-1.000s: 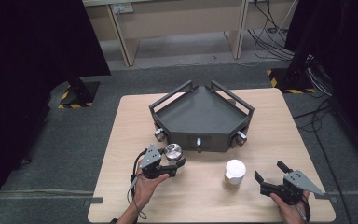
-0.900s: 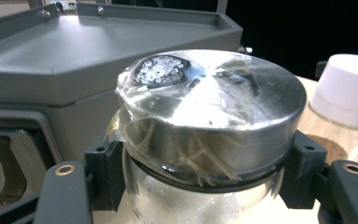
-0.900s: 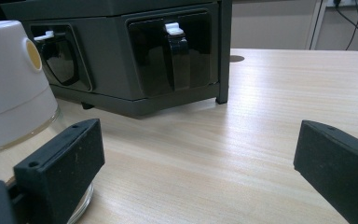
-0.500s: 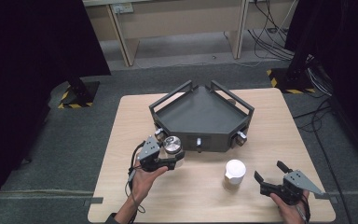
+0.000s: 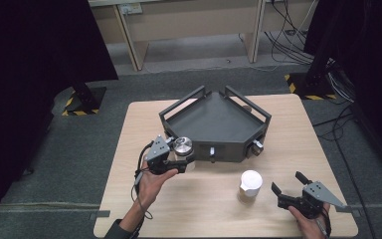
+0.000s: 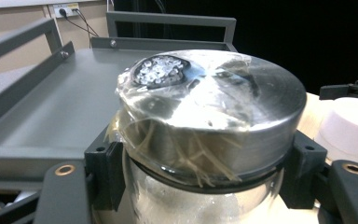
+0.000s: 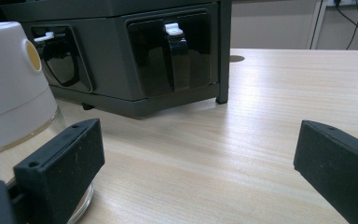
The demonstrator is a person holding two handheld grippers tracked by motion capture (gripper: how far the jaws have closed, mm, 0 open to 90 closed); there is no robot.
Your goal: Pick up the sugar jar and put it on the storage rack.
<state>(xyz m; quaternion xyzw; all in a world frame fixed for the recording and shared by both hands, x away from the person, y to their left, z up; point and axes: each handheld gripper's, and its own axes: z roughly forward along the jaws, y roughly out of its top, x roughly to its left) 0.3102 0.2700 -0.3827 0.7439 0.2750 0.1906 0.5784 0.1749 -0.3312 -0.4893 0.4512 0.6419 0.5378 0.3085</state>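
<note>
So the left hand-held gripper [image 5: 179, 163] is clamped on a glass jar with a metal lid [image 5: 183, 146], and the left gripper view shows both pads pressing the glass just under the lid. The lid has crinkled clear film stuck over it, with a cluster of little holes near the top. The jar is held at the front-left corner of the dark grey tray rack [image 5: 214, 122], right by its edge, with the person's left hand [image 5: 151, 181] underneath.

Over on the right, the right hand-held gripper [image 5: 289, 181] sits low over the wooden surface [image 5: 214, 209] with its jaws spread wide, nothing between them. A second glass jar with a white lid [image 5: 250, 183] stands just beside its left jaw, in front of the rack.
</note>
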